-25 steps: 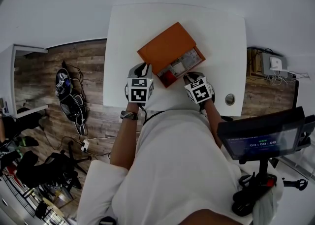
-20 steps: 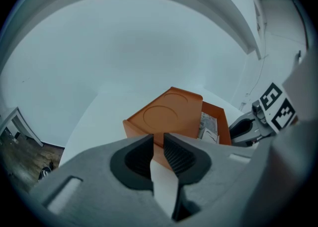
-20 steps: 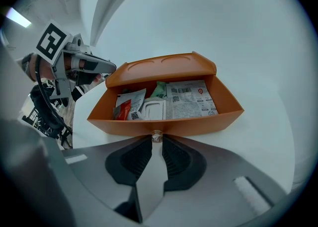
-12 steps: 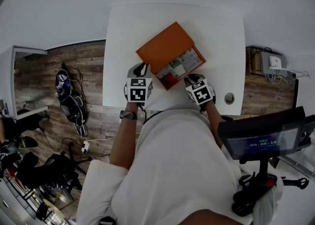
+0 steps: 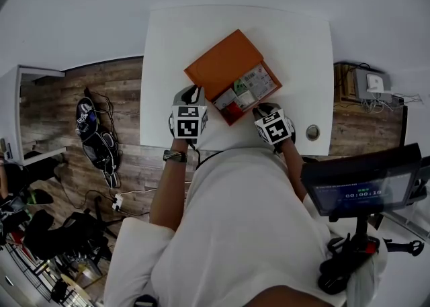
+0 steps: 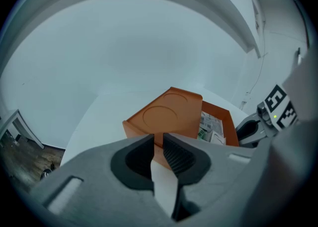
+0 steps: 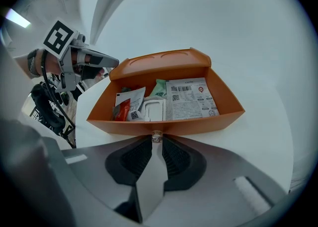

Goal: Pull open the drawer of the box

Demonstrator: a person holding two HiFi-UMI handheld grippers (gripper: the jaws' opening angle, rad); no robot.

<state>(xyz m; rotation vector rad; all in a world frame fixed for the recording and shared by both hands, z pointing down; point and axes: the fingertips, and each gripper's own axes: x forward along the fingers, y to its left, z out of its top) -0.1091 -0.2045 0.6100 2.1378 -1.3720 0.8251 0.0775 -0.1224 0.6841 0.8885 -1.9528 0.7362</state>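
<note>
An orange box lies aslant on the white table, and its drawer is slid out towards me. Paper packets and a red sachet lie in the drawer. My right gripper is shut on the small knob at the middle of the drawer's front wall. From the head view it sits at the drawer's near end. My left gripper hovers at the box's near left corner. Its jaws stand a narrow slit apart with nothing between them.
The table's near edge runs just behind both grippers. A round cable hole sits in the table's near right corner. A screen on a stand is at my right. Cables and bags lie on the wooden floor at left.
The drawer has slid further out of the box toward me, showing more of its contents. The right gripper has drawn back slightly with the knob. The left gripper has stayed put.
</note>
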